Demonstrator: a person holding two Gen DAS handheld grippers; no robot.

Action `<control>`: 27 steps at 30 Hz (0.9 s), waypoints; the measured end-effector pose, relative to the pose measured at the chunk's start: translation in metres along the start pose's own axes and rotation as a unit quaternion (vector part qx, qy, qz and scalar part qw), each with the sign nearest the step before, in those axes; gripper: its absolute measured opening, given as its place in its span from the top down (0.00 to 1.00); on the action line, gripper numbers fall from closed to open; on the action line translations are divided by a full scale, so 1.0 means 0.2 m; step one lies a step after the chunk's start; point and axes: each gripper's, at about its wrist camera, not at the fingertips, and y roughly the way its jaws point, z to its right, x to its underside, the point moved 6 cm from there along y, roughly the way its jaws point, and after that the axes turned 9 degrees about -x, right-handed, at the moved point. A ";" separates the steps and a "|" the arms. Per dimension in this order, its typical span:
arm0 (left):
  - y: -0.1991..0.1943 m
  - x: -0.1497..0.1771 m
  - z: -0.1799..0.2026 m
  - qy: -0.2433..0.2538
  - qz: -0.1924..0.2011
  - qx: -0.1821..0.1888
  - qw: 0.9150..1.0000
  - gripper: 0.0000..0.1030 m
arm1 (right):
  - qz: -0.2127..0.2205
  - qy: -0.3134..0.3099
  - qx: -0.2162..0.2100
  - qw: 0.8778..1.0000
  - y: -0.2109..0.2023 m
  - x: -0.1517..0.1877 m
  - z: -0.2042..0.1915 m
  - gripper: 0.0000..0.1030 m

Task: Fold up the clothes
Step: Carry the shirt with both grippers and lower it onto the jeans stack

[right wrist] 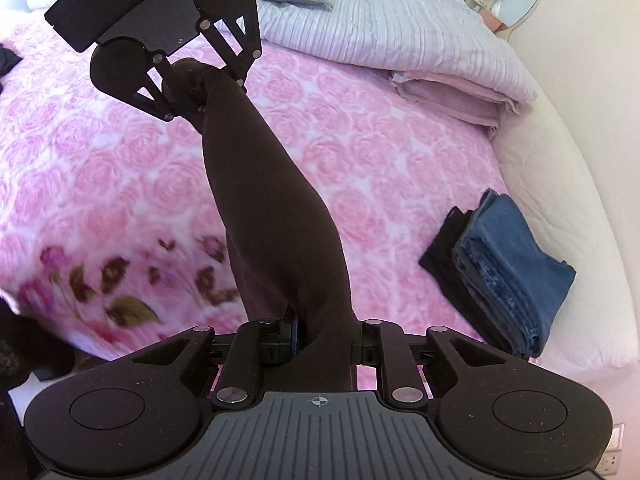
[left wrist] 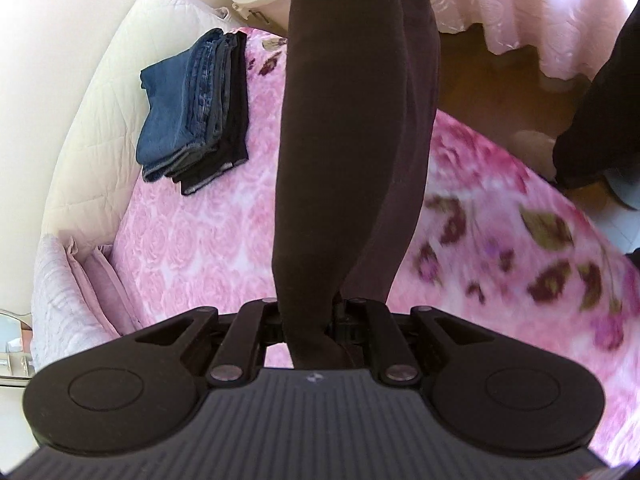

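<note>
dark garment (right wrist: 276, 216) held taut in the air above the bed (right wrist: 120, 160), long axis running from right hand-held gripper (right wrist: 326, 344) to left hand-held gripper (right wrist: 196, 88) | both clamped on its ends, neither nearer | folded stack (right wrist: 508, 268) well apart | no writing legible

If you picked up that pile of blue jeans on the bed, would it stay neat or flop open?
The jeans pile would probably sag and flop open: it is loose folded cloth, unbound. It likely feels heavy for its size, being several thick denim layers. The black garment under it might slide free.
</note>
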 end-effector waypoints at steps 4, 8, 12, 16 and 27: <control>0.03 -0.25 -0.09 -0.025 -0.015 0.000 1.000 0.91 | 0.010 -0.011 -0.013 1.000 -0.06 0.17 0.21 0.82; 0.06 -0.47 -0.22 -0.063 -0.012 -0.007 0.998 0.91 | 0.023 -0.006 -0.013 1.000 -0.18 0.31 0.45 0.83; 0.11 -0.63 -0.39 -0.090 -0.003 -0.025 0.996 0.91 | 0.029 -0.014 -0.001 0.999 -0.26 0.37 0.68 0.82; 0.22 -0.75 -0.59 -0.101 0.012 -0.046 0.994 0.91 | 0.027 -0.029 0.016 0.999 -0.29 0.37 0.92 0.83; 0.68 -0.99 -1.34 -0.110 0.049 -0.109 0.987 0.91 | 0.026 -0.045 0.083 0.995 -0.25 0.26 1.76 0.83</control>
